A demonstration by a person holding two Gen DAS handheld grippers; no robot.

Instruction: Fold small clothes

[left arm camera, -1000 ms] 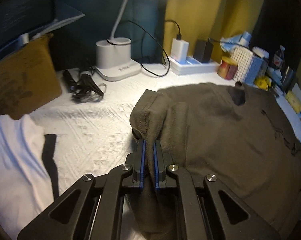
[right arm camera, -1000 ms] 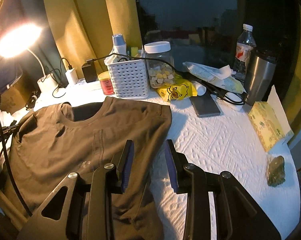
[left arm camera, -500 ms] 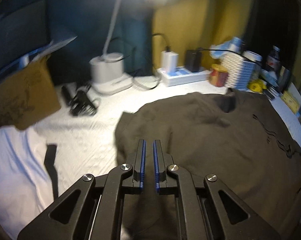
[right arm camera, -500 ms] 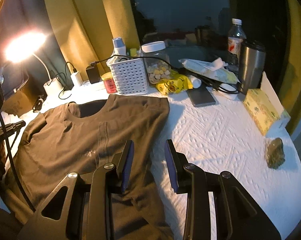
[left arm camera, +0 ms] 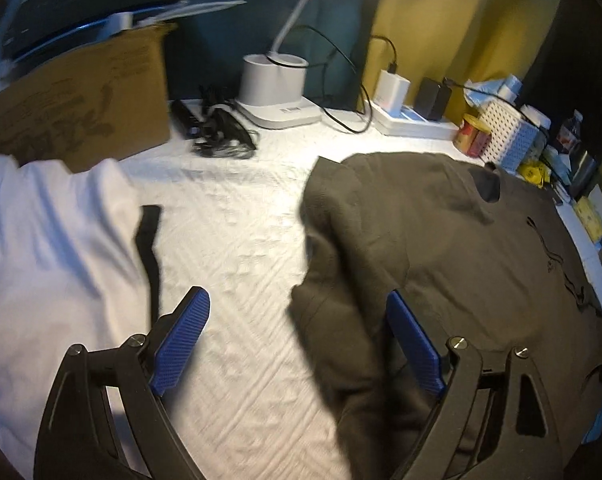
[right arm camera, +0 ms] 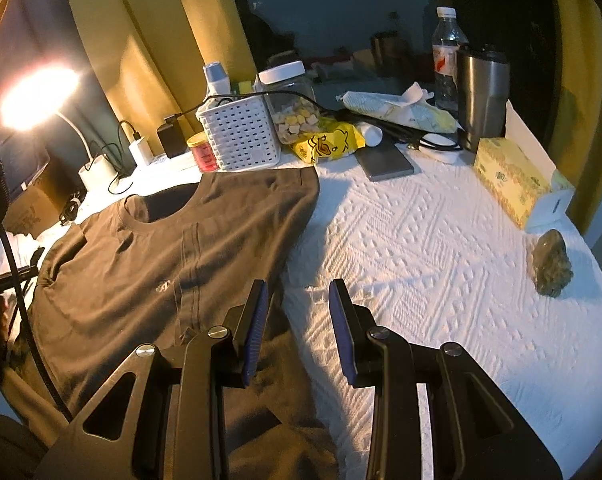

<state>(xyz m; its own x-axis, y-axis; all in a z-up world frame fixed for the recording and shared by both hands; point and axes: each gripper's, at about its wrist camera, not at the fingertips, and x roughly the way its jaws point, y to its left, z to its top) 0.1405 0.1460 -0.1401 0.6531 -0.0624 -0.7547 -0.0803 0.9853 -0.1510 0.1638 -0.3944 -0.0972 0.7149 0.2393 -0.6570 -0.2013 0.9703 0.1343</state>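
Observation:
A dark brown T-shirt lies flat on the white textured table cover, its left sleeve folded in over the body. My left gripper is wide open and empty, just above the shirt's folded left edge. In the right wrist view the shirt lies with its collar toward the back. My right gripper is open and empty, over the shirt's right edge near the hem.
A white garment lies at the left with a cardboard box behind it. A lamp base, cables and chargers stand at the back. A white basket, jar, tumbler, tissue box and small figure sit to the right.
My left gripper let go of the shirt's sleeve, which now lies folded on the body, and opened wide while pulling back left. The right gripper stayed open and barely shifted.

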